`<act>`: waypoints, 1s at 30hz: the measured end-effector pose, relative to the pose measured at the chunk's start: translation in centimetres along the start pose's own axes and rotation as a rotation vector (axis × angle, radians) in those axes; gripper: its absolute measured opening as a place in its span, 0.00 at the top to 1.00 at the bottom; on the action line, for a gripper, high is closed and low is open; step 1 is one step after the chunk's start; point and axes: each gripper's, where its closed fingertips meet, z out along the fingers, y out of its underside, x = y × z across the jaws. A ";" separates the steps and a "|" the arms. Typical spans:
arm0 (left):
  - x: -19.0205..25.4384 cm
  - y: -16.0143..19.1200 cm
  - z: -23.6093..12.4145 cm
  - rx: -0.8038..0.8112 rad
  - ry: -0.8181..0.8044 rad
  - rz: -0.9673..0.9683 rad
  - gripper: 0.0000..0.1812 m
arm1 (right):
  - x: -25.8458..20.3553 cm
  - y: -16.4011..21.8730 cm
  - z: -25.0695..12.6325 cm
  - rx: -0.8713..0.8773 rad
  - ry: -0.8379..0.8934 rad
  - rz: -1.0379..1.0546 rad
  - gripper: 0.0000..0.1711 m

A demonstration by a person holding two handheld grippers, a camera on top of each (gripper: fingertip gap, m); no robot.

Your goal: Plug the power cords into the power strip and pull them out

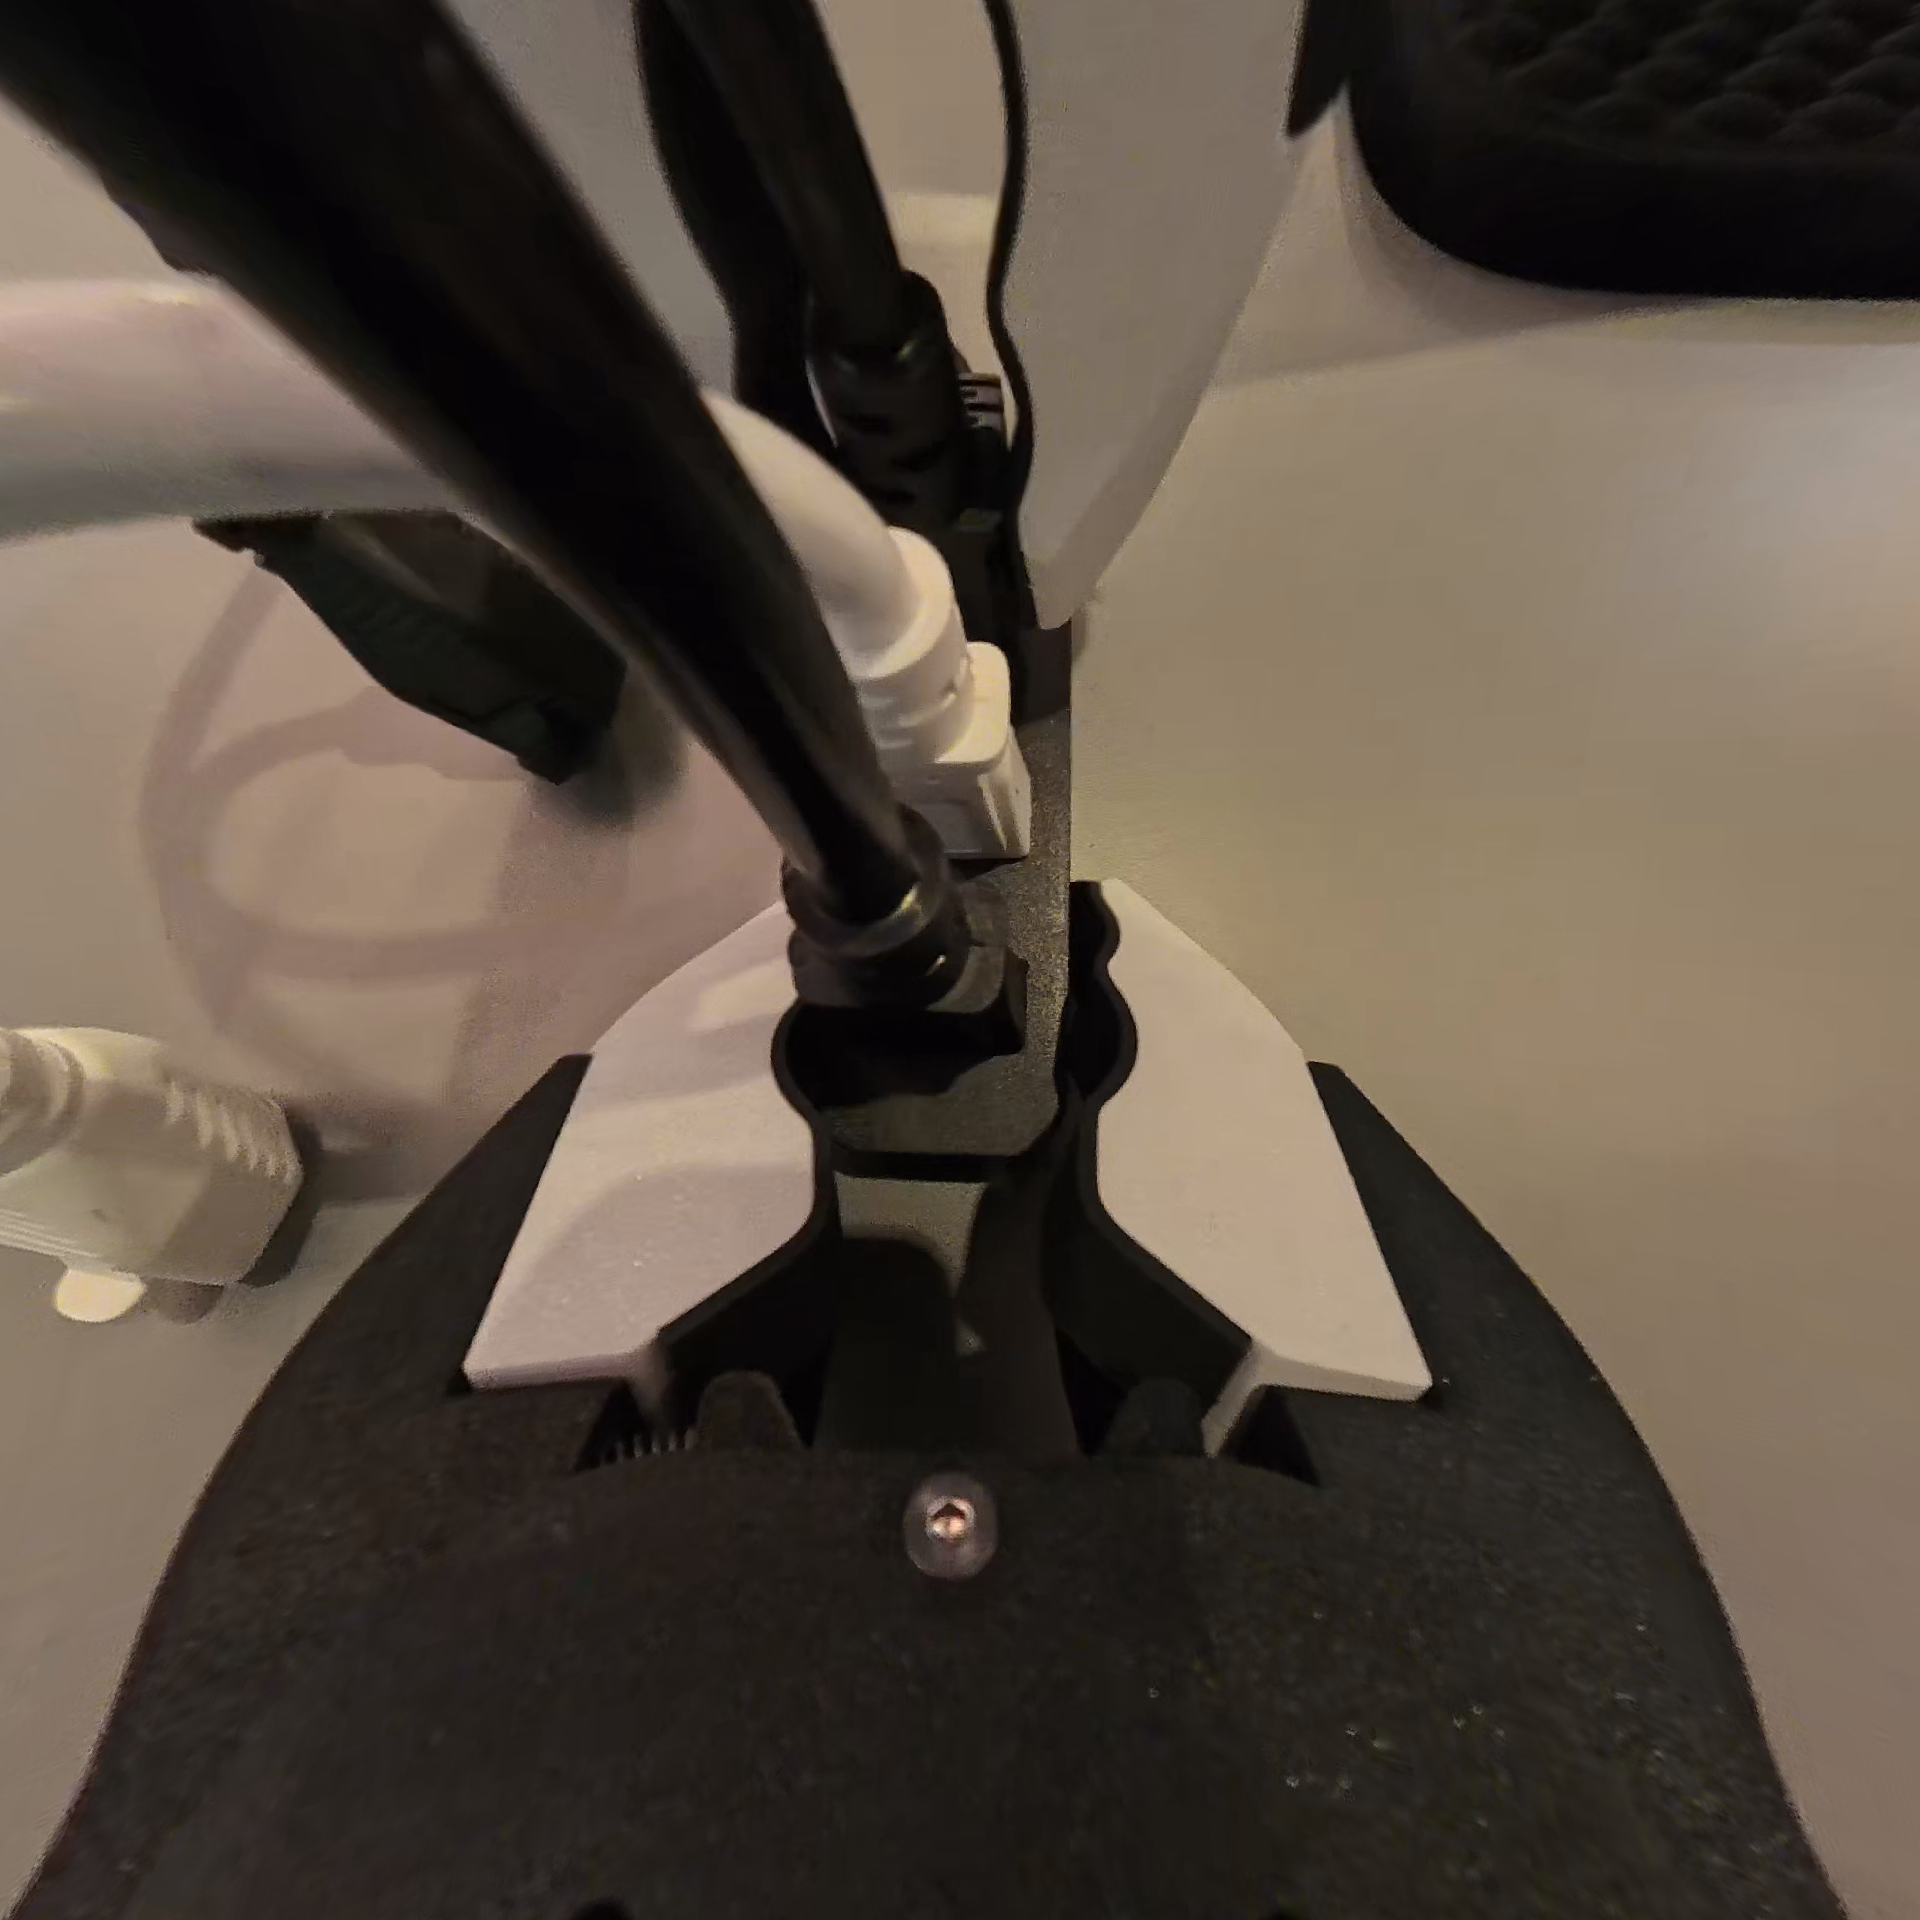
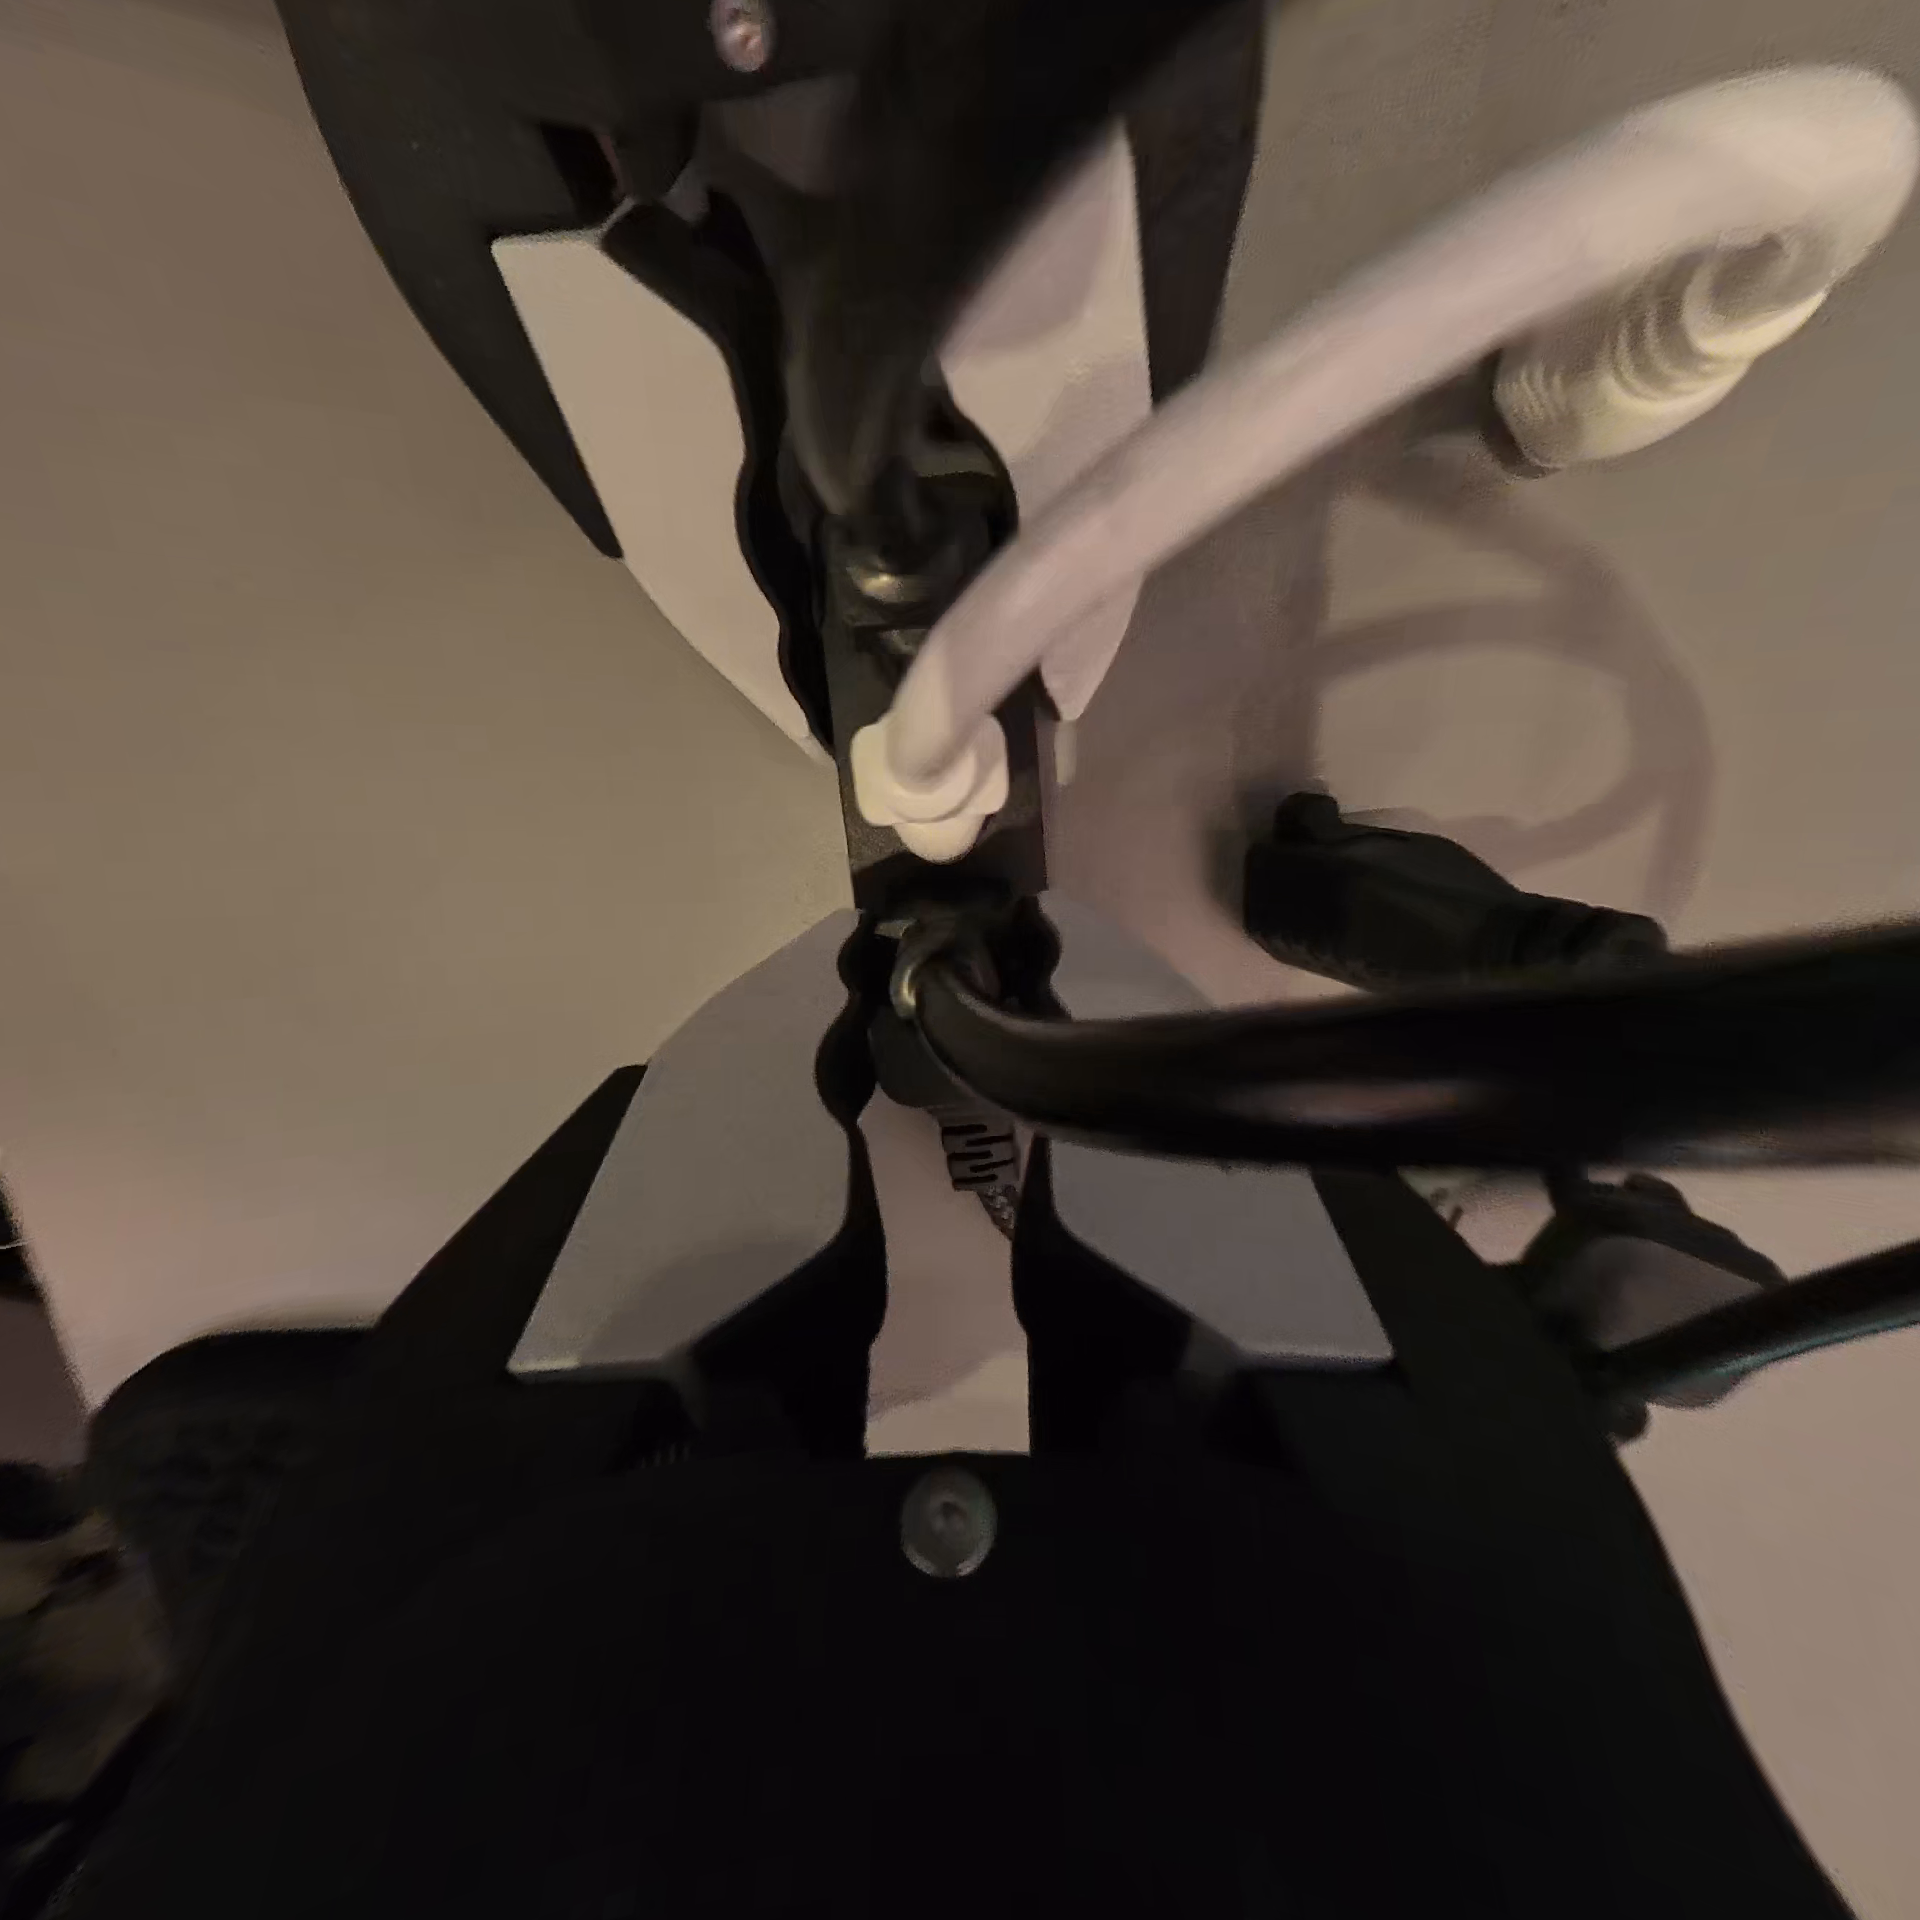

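Note:
A narrow black power strip [image 1: 1044, 821] runs straight ahead between both grippers. My left gripper [image 1: 940, 1029] is shut on its near end. Three plugs stand in it: a black plug [image 1: 894, 945] closest to me, a white plug [image 1: 961, 727] in the middle, and a second black plug [image 1: 888, 416] at the far end. My right gripper [image 2: 940, 997] is shut on that far black plug [image 2: 935, 1049], whose thick cord bends off to the right. The right wrist view also shows the strip [image 2: 1023, 831], the white plug [image 2: 914, 790] and the left gripper [image 2: 894, 582] opposite.
A loose white plug [image 1: 145, 1164] and a loose black plug [image 1: 436, 634] lie on the pale table left of the strip; they also show in the right wrist view, white [image 2: 1662, 343] and black [image 2: 1403, 894]. A black mesh object [image 1: 1662, 135] sits at the far right.

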 end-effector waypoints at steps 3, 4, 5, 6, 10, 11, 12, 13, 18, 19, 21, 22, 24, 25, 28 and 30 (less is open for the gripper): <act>0.0 0.0 0.0 0.005 0.000 -0.002 0.75 | 0.0 0.0 0.0 0.024 -0.114 0.079 0.84; 0.0 0.0 0.0 0.004 -0.001 -0.001 0.75 | -0.1 -0.1 0.0 0.040 -0.144 0.104 0.83; 0.0 -0.1 0.0 0.007 0.002 -0.006 0.75 | -0.1 -0.1 0.0 0.057 -0.163 0.123 0.83; 0.0 -0.1 0.0 0.007 0.001 -0.006 0.75 | -0.1 -0.1 0.0 0.067 -0.163 0.135 0.83; -0.3 -0.1 0.2 -0.015 -0.015 -0.028 0.75 | 0.0 0.2 0.1 -0.036 0.108 -0.098 0.85; -0.3 -0.1 0.2 -0.016 -0.020 -0.011 0.75 | -0.2 0.2 0.1 -0.068 0.182 -0.166 0.86; -0.2 -0.2 0.2 -0.015 -0.020 0.006 0.75 | -0.4 0.3 0.1 -0.073 0.216 -0.185 0.85; 0.2 -0.2 0.3 -0.013 -0.003 0.011 0.75 | -0.6 0.4 0.1 -0.053 0.207 -0.151 0.85; 0.5 -1.7 0.2 0.084 0.022 0.000 0.71 | -0.7 0.3 0.2 0.006 0.150 -0.039 0.85; 0.5 -2.4 0.0 0.124 0.025 -0.009 0.70 | -0.6 0.4 0.4 0.006 0.140 -0.025 0.85; 0.2 -2.6 0.1 0.120 0.025 -0.013 0.69 | -0.6 0.7 1.0 -0.013 0.130 -0.021 0.85; 0.2 -2.1 0.6 0.089 0.030 -0.014 0.69 | -0.6 0.6 1.0 -0.007 0.134 -0.038 0.85; 0.4 -1.9 1.3 0.044 0.030 -0.002 0.68 | -0.5 0.4 1.1 -0.002 0.145 -0.056 0.85; 0.1 -1.9 1.3 0.043 0.004 0.006 0.72 | -0.6 0.4 1.1 -0.001 0.149 -0.066 0.85; 0.2 -1.9 1.4 0.043 0.004 0.005 0.73 | -0.6 0.4 1.0 0.020 0.177 -0.079 0.85; 0.3 -2.0 1.3 0.047 -0.015 0.028 0.73 | -0.8 0.4 0.9 0.025 0.227 -0.114 0.84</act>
